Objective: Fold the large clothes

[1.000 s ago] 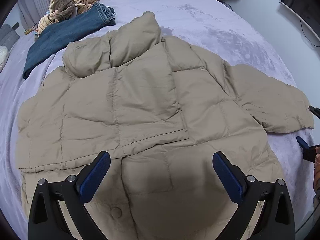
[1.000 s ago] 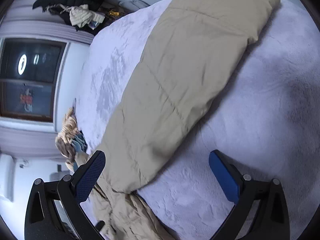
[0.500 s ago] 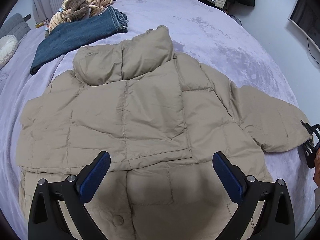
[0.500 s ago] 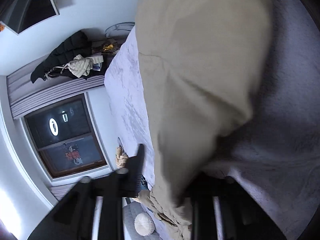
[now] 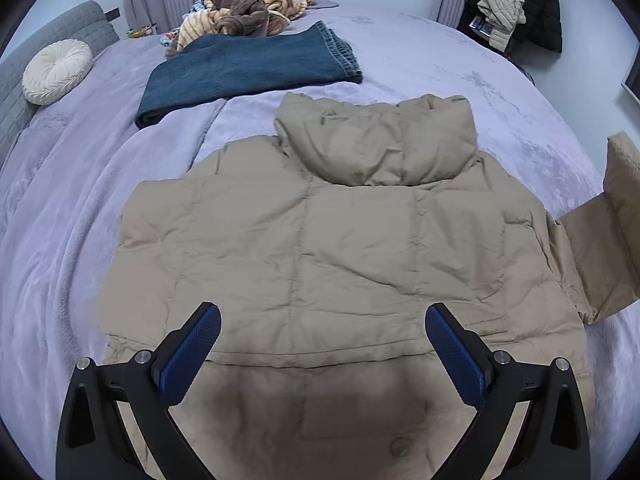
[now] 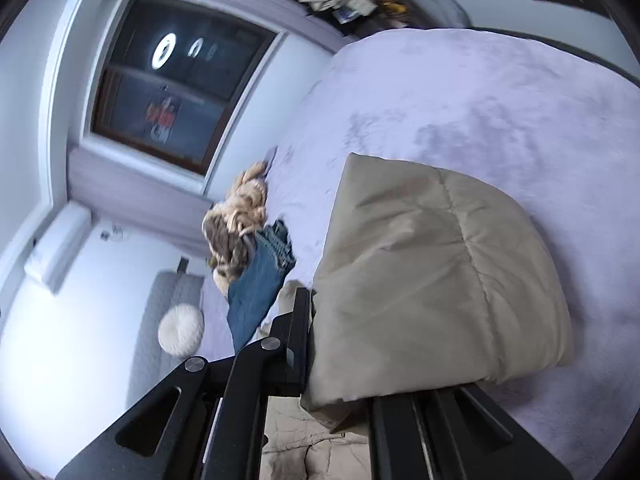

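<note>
A beige puffer jacket (image 5: 352, 248) lies flat on the lavender bed (image 5: 72, 240), collar away from me. My left gripper (image 5: 320, 344) is open and empty, hovering over the jacket's lower hem. My right gripper (image 6: 344, 344) is shut on the jacket's right sleeve (image 6: 436, 280) and holds it lifted off the bed. In the left wrist view that sleeve (image 5: 604, 240) stands raised at the right edge; the right gripper itself is out of that view.
Folded blue jeans (image 5: 248, 68) and a heap of tan and brown knitwear (image 5: 244, 8) lie beyond the jacket. A round cream cushion (image 5: 56, 72) rests by the grey headboard (image 5: 24, 92). Dark clothes (image 5: 516, 8) hang at the far right.
My right gripper closed on the sleeve end and lifted it off the bed. The left gripper stayed open and swung its view left across the jacket.
</note>
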Motion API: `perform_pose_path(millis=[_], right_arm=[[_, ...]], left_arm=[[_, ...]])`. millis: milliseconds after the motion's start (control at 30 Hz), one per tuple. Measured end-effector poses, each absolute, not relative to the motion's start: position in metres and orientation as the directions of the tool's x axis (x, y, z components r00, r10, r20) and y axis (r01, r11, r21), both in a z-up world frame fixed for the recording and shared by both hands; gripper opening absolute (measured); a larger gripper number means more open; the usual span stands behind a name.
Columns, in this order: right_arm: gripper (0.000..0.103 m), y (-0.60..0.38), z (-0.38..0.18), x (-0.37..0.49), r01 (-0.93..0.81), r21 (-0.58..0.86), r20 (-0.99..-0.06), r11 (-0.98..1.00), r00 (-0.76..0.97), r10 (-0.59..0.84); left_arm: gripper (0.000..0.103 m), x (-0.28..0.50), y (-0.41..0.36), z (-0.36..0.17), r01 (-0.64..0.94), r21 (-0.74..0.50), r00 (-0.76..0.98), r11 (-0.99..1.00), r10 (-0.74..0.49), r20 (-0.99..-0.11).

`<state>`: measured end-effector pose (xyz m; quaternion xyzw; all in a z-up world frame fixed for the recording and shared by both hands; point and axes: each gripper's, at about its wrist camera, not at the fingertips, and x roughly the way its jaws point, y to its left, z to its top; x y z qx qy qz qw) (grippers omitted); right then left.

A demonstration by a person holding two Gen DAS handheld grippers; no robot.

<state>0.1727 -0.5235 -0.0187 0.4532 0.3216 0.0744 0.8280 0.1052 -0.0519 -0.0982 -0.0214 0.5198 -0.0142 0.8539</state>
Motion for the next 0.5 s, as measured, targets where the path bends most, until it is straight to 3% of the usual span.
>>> perform_pose_path(millis=[200,367,500], right_arm=[[0.008,-0.361,-0.002,0.228,-0.065,0.577,-0.594,0.814,0.651,0.472],[0.008,-0.272,-0.060,0.242,-0.114,0.451,-0.737,0.885,0.512,0.441],[0.008,-0.260,-0.109,0.232,-0.036,0.435,-0.797,0.900,0.449,0.404]], left_arm=[[0.102,0.103,-0.005,-0.103,-0.038,-0.040,0.466,0.998,-0.018,-0.885],[0.102,0.104,0.032,-0.114,-0.071,-0.045,0.450,0.996,-0.008,-0.893],[0.102,0.104,0.044,-0.126,-0.074,-0.049,0.436,0.996,-0.012,-0.900]])
